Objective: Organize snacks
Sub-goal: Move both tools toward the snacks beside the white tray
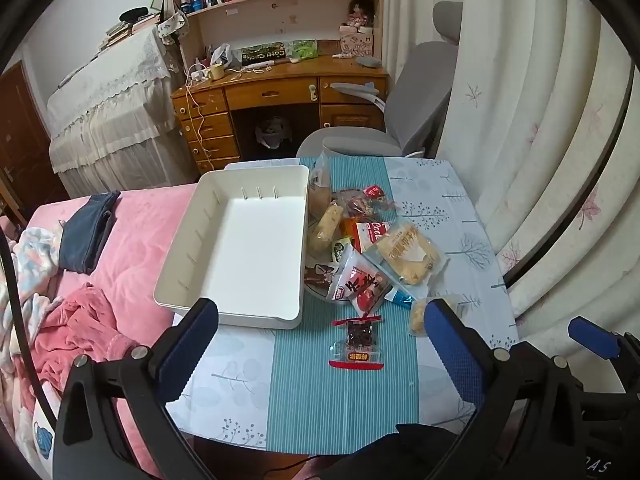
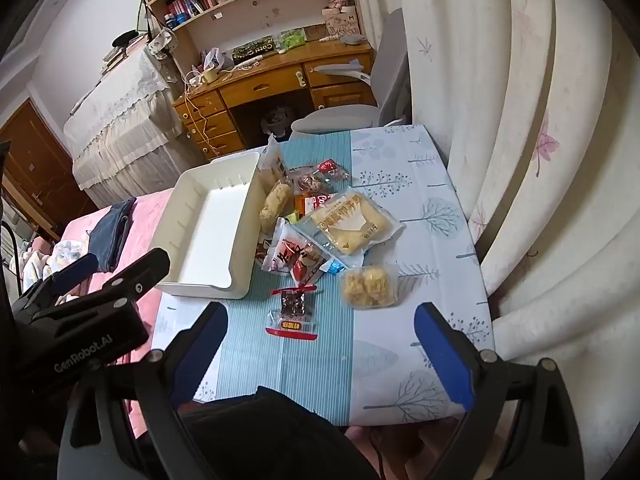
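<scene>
I see the snacks point(image 1: 360, 248) lying in a messy pile on the table point(image 1: 448, 208), right beside the white tray point(image 1: 240, 240). The pile touches the tray's right wall. Nothing lies inside the tray. The tray sits at the left side of the table, next to the pink bed point(image 1: 132, 248).

One small packet with red ends point(image 1: 356, 342) lies by itself on the teal stripe, nearer to me than the pile. A clear bag of yellow puffs point(image 2: 368, 286) lies just to its right. A big clear bag with a pale cake point(image 2: 350, 224) rests on top of the pile. A red and white packet point(image 1: 360, 280) sits at the near edge of the pile, close to the tray's corner.

My left gripper point(image 1: 320, 344) is spread wide and holds nothing. It hangs over the near part of the table, with the lone packet showing between its blue pads point(image 1: 188, 344).

My right gripper point(image 2: 320, 350) is spread wide too, and it holds nothing. It also hangs above the near end of the table.

Past the table I see a gray chair point(image 1: 404, 112), a wooden desk point(image 1: 280, 92) with book shelves, and a long white curtain point(image 1: 540, 100) on the right.
</scene>
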The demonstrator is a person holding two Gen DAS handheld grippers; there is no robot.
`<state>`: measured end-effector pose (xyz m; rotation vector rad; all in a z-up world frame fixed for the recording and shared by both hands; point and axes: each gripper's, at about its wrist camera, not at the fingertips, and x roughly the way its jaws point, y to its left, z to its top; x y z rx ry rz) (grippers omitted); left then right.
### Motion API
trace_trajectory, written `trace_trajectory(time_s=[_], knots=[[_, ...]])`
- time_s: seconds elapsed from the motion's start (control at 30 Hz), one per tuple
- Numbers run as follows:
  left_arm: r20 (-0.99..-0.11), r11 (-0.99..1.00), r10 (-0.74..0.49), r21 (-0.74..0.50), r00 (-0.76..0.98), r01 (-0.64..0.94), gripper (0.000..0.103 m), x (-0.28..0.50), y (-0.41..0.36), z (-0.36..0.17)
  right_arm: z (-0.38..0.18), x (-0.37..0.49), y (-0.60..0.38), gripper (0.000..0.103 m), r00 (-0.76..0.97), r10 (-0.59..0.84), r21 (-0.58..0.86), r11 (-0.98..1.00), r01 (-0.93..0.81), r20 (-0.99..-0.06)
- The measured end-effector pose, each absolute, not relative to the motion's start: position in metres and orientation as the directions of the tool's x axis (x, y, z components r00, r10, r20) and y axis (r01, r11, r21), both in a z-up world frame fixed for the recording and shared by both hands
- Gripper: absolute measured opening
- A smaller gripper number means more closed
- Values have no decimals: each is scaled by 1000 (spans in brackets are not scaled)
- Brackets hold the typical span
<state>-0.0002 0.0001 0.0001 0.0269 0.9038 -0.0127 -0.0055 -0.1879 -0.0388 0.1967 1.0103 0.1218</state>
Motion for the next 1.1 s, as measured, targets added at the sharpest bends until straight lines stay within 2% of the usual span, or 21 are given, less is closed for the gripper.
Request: trace_trajectory(time_s=[1.1], knots=[[-796,999,10,29,606,23,102,0,0,0,-40,-4,-188,95,521,193,221,975,-8,-832]])
